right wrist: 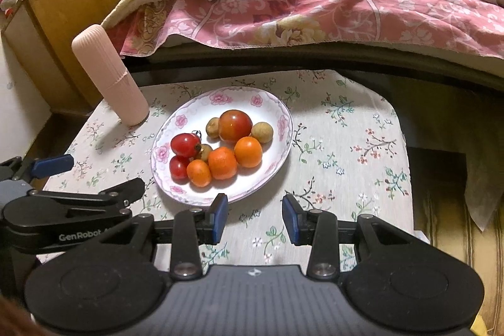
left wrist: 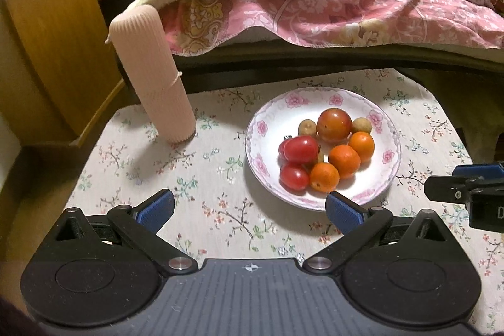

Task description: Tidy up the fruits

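White lettering reading "GenRobot" is seen on the black body of the left tool (right wrist: 104,178), whose jaws are spread wide and empty. The right tool (right wrist: 254,218) is set narrower, with nothing gripped. Just ahead of both tools, fruits (left wrist: 327,147) are piled on a flowered plate (left wrist: 267,122) on the counter (left wrist: 220,210).

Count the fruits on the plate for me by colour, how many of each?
Red small tomatoes: 2
Big red-orange tomato: 1
Orange fruits: 3
Brown little round fruits: 3
Total: 9, all on the flowered plate
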